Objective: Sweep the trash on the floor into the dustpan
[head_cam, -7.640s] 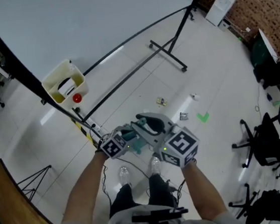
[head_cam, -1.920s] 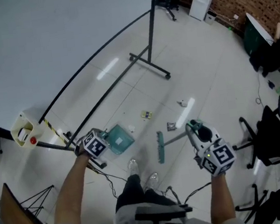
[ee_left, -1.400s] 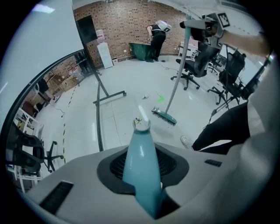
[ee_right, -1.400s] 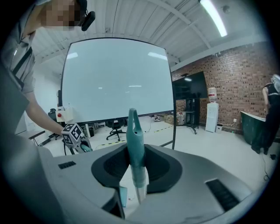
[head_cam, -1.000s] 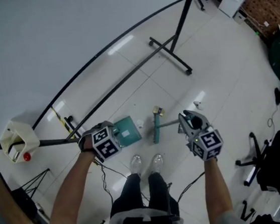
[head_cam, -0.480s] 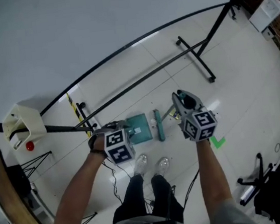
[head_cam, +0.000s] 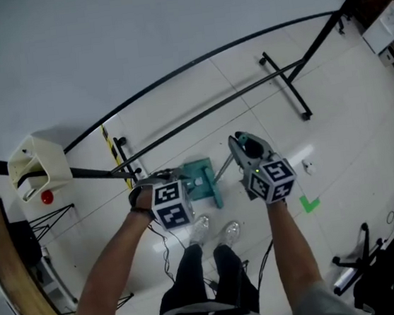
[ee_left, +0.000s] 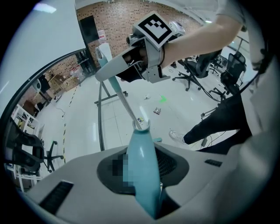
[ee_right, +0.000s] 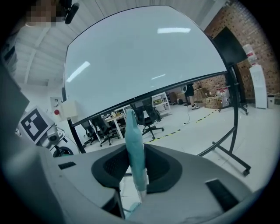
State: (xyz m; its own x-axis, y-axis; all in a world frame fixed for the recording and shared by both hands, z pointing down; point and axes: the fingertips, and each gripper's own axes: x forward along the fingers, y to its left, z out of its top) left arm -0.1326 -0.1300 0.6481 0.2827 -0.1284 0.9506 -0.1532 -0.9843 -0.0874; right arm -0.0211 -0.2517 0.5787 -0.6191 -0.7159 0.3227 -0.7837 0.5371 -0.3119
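Teal plastic sits in both tools: my left gripper is clamped on the dustpan's handle, which fills the gap between its jaws, and my right gripper is clenched on the broom's grip. From the head view the dustpan rests on the tiles just ahead of my shoes, with the brush lying right beside its edge. Most of the trash is not near it. A white scrap lies well off to the right, near a green mark. The left gripper view also shows a yellowish scrap and a grey scrap on the floor beyond the shaft. I judge the sweep has stretches left to cover. To do it well, I should carry the brush out past the far scrap and set the bristles down behind it. Then I would pull it in with short, low strokes toward the pan. The left side should keep the lip pressed flat to the tile and the mouth turned toward the scraps, or light bits may slide under or round it. Inside the dustpan I see a pale patch, too small to tell whether it is trash. A cream box hangs on the black frame at left; I cannot make out what is inside it.
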